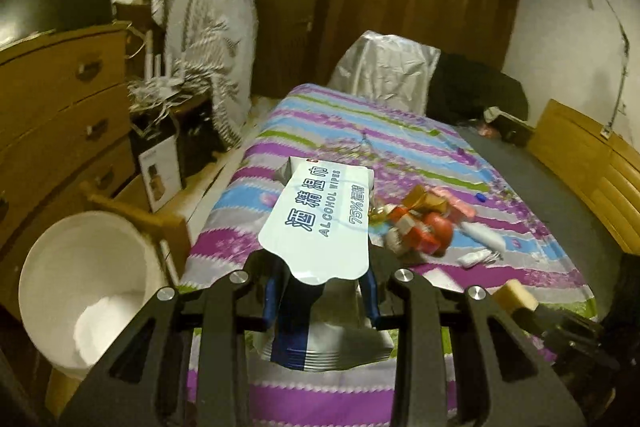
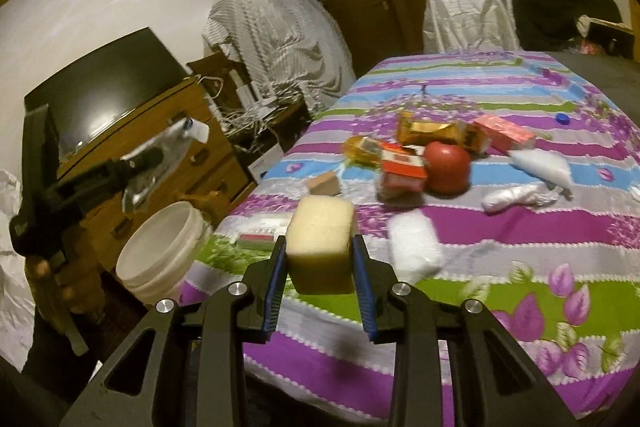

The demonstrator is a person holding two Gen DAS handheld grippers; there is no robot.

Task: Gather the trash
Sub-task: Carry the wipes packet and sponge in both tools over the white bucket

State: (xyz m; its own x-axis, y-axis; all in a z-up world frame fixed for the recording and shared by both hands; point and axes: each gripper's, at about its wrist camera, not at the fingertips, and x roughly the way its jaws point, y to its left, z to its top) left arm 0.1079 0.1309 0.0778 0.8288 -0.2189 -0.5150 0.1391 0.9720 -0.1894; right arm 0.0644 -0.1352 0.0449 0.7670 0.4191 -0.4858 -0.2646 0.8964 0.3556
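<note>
My left gripper (image 1: 324,293) is shut on a white alcohol wipes packet (image 1: 320,223), held above the near end of the bed. A white bucket (image 1: 80,287) stands on the floor to its left, beside the bed. My right gripper (image 2: 320,267) is shut on a yellow sponge (image 2: 320,239) over the bed's near edge. In the right wrist view the bucket (image 2: 160,255) sits lower left, with the left gripper (image 2: 120,163) above it. Trash lies mid-bed: a red apple (image 2: 446,163), a red-white box (image 2: 400,167), a gold wrapper (image 2: 432,131), a pink packet (image 2: 504,135) and white bags (image 2: 540,167).
The bed carries a striped purple sheet (image 2: 520,227). A wooden dresser (image 1: 60,107) with a dark screen (image 2: 104,87) lines the left wall. Covered furniture (image 1: 200,39) and a dark wardrobe (image 1: 420,7) stand behind. A hand (image 2: 52,279) grips the left tool.
</note>
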